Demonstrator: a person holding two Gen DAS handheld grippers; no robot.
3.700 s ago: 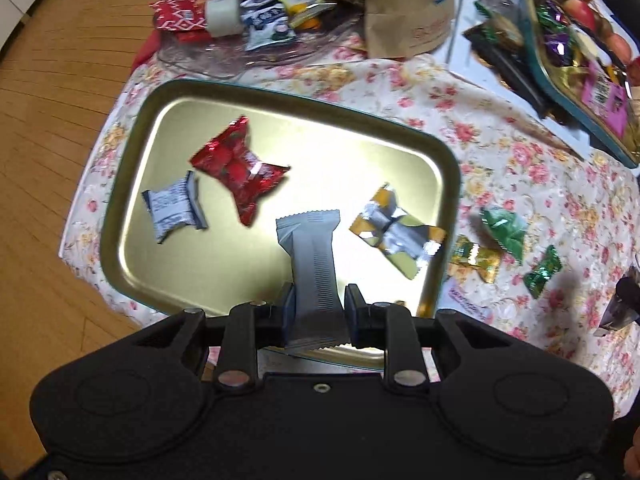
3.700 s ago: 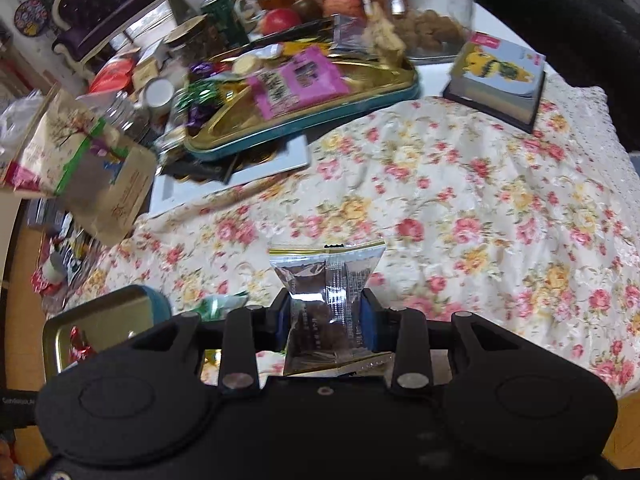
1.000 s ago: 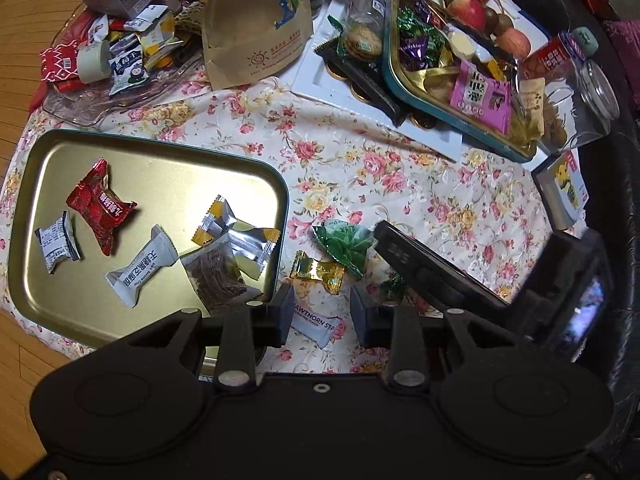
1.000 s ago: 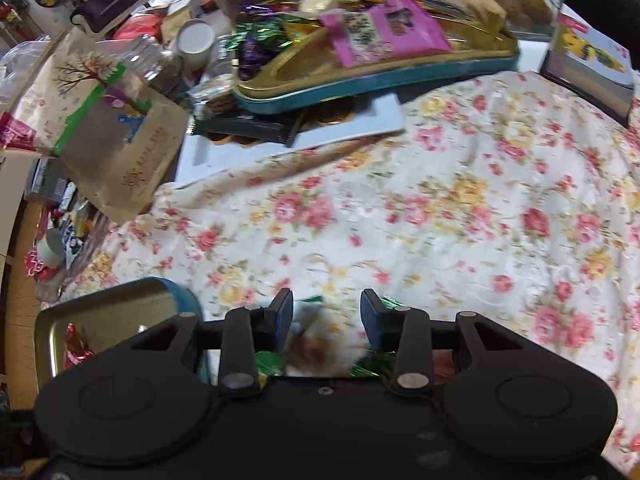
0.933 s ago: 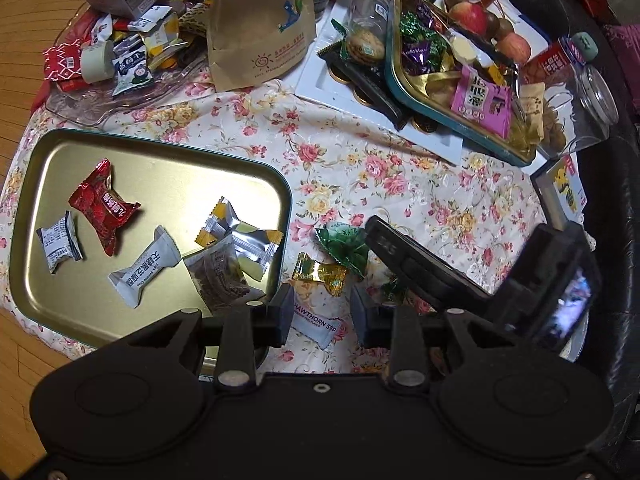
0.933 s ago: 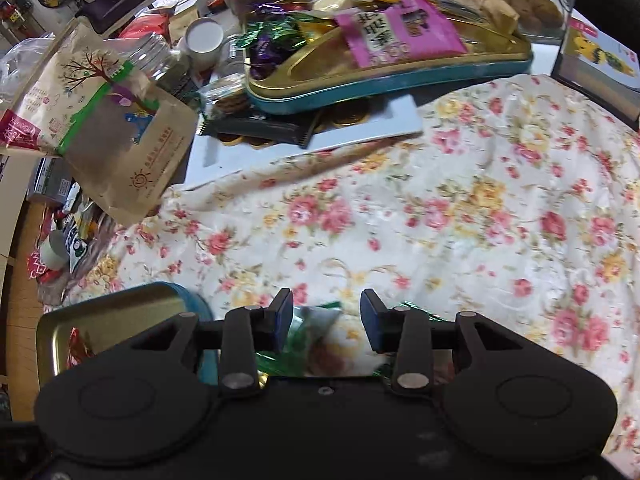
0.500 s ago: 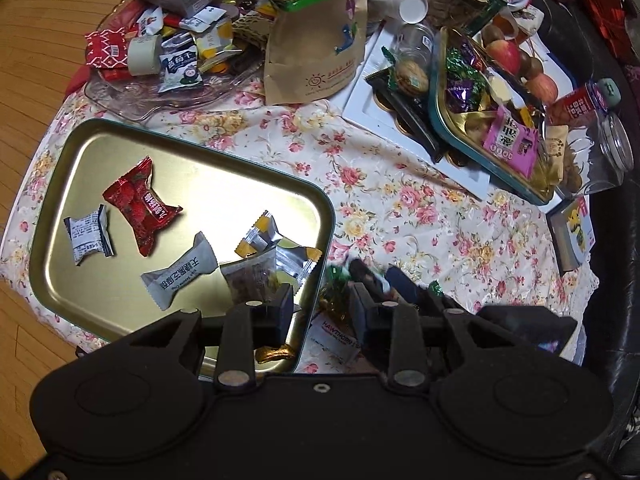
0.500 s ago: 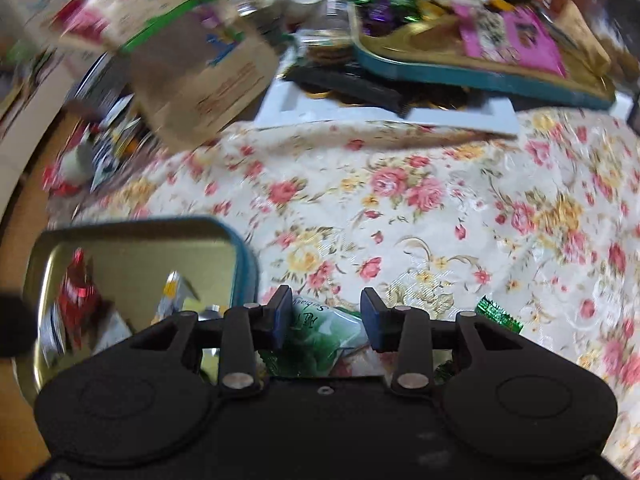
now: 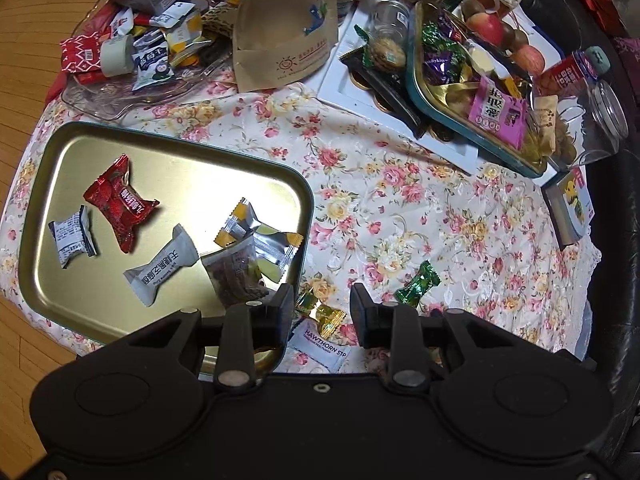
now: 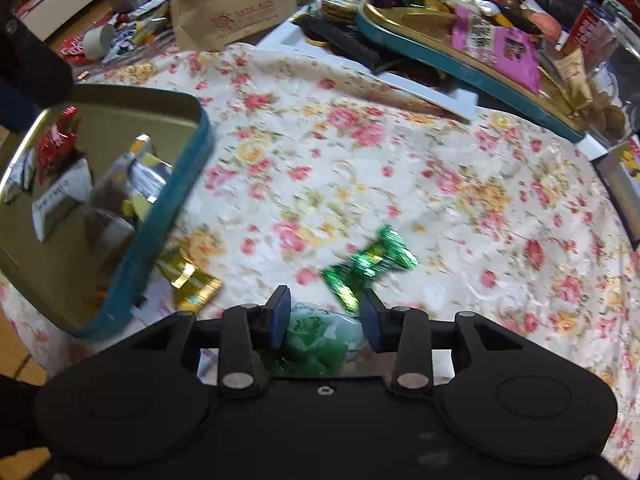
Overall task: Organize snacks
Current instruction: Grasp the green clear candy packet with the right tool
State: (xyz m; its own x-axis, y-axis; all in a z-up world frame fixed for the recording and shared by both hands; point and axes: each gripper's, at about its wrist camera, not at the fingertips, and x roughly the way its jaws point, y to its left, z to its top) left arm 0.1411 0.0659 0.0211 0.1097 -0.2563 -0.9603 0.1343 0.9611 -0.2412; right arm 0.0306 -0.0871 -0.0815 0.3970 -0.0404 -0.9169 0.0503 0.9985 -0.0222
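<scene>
Floral cloth (image 9: 400,208) covers a crowded table where snacks are being sorted into a gold tray (image 9: 52,160) at nine o'clock. Between the right gripper (image 10: 323,314) fingers sits a pale green packet (image 10: 316,340), jaws part-open around it; whether the pads press on it cannot be told. A green foil candy (image 10: 366,266) lies just beyond the tips toward one o'clock, its long axis slanting from seven to one. In the left wrist view the left gripper (image 9: 319,312) hangs part-open and empty over a gold candy (image 9: 322,312) and a white hawthorn strip packet (image 9: 320,348), both just outside the tray's near corner. Five wrapped snacks already lie in the tray, so the loose pieces on the cloth appear to be what is left
</scene>
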